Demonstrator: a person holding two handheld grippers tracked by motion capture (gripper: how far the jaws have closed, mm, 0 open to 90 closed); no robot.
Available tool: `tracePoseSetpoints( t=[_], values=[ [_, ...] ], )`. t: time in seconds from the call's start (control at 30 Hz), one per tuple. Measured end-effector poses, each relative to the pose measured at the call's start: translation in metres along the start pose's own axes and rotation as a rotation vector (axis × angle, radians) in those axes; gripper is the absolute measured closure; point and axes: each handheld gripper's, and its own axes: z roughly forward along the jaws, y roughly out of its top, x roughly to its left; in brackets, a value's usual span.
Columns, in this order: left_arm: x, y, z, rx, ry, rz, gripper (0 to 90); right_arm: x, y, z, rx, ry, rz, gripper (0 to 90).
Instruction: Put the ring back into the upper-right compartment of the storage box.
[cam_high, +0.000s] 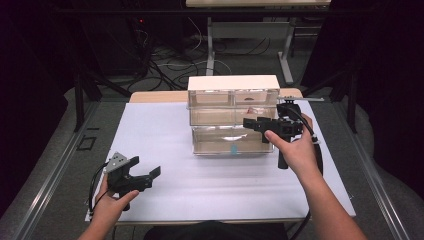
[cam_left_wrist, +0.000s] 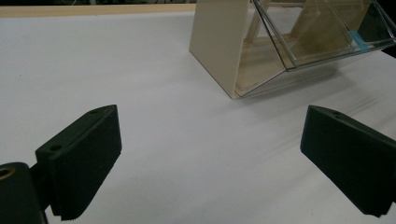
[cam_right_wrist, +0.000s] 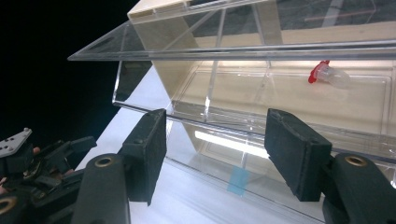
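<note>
drawer cabinet (cam_high: 233, 115) of clear plastic is seen at the far middle of a white table (cam_high: 160, 145), its long axis crosswise, drawers facing the person, bottom drawer (cam_high: 232, 142) pulled out. a small red-capped tube (cam_right_wrist: 327, 74) lies in a middle drawer. right gripper (cam_high: 256, 125), jaws parted and empty, is held at the drawer fronts. left gripper (cam_high: 145, 167), jaws wide and empty, is held over open tabletop near the front edge.

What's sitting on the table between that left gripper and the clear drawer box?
Nothing: the high view shows only bare white table cover between the left gripper and the drawer box. The left gripper view agrees.
</note>
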Motion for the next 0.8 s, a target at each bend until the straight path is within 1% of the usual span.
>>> tracePoseSetpoints(
  t=[0.03,0.27,0.37,0.4,0.43,0.47,0.5,0.57,0.7,0.8],
  values=[
    [0.0,0.0,0.0,-0.001,-0.001,0.0,5.4,0.002,-0.001,-0.002,0.0,-0.004,-0.009,36.6],
    [0.0,0.0,-0.001,0.004,-0.003,0.002,5.4,0.007,-0.004,-0.009,0.005,-0.012,-0.024,30.9],
    [0.0,0.0,-0.001,0.003,-0.003,0.002,5.4,0.008,-0.007,-0.012,0.003,-0.031,-0.03,28.0],
    [0.0,0.0,-0.001,0.003,-0.003,0.002,5.4,0.007,-0.008,-0.013,0.003,-0.033,-0.037,27.1],
    [0.0,0.0,-0.001,0.003,-0.003,0.002,5.4,0.007,-0.009,-0.015,0.007,-0.035,-0.029,26.1],
    [0.0,0.0,0.0,0.0,-0.001,0.001,5.4,0.007,-0.011,-0.016,0.008,-0.038,-0.034,25.5],
    [0.0,0.0,-0.001,0.004,-0.004,0.002,5.4,0.007,-0.012,-0.017,-0.004,-0.045,-0.037,25.5],
    [0.0,0.0,-0.001,0.004,-0.003,0.002,5.4,0.006,-0.015,-0.02,0.007,-0.043,-0.044,25.5],
    [0.0,0.0,-0.001,0.003,-0.003,0.002,5.4,0.004,-0.021,-0.025,0.003,-0.045,-0.054,24.9],
    [-0.001,0.0,-0.001,0.002,-0.001,-0.001,5.4,0.0,-0.025,-0.029,-0.012,-0.048,-0.052,24.9]
  ],
)
